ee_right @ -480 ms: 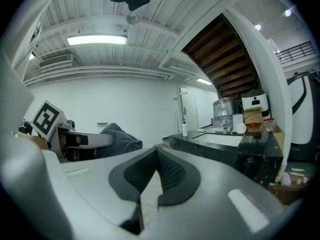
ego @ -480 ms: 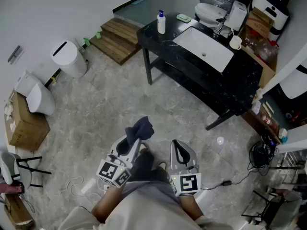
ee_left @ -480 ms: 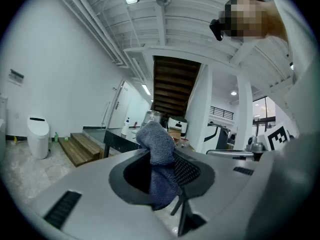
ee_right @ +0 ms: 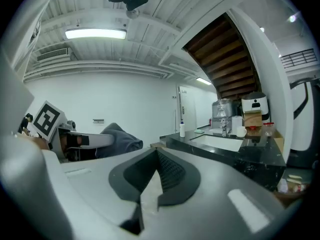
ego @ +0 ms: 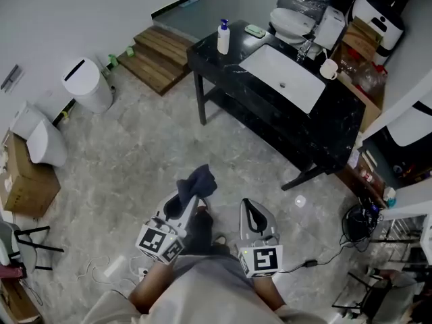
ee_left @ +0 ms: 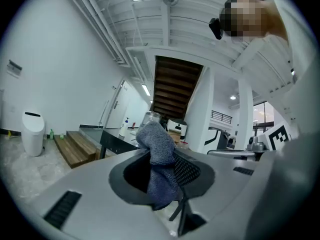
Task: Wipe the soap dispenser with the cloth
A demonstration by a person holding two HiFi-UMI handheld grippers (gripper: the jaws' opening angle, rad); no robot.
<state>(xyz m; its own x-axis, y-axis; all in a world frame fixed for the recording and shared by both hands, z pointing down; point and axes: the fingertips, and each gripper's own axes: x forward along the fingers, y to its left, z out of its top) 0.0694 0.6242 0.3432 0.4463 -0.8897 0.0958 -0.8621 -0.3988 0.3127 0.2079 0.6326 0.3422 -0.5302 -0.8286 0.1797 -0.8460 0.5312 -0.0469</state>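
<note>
The soap dispenser [ego: 223, 37], a white bottle with a blue pump, stands on the far left corner of the black vanity counter [ego: 229, 59]. It shows small and distant as the dispenser [ee_left: 123, 129] in the left gripper view and as the dispenser [ee_right: 182, 129] in the right gripper view. My left gripper [ego: 191, 196] is shut on a dark blue-grey cloth [ego: 198, 179], whose bunched top sticks up as the cloth [ee_left: 159, 156] between the jaws. My right gripper [ego: 251, 210] is shut and empty, jaws together in the right gripper view [ee_right: 156, 160]. Both hang over the floor, well short of the counter.
A white sink [ego: 285, 76] is set into the counter, with a tap [ego: 305, 46], a mug [ego: 329, 69] and a soap dish [ego: 254, 30]. Wooden steps [ego: 158, 56] lie left of the counter. A white bin [ego: 84, 85] and a cardboard box [ego: 23, 187] line the left wall. Cables [ego: 324, 255] trail at right.
The counter, steps and bin sit slightly lower-left in the head view than before. Both grippers keep the same place in the view and the same grip.
</note>
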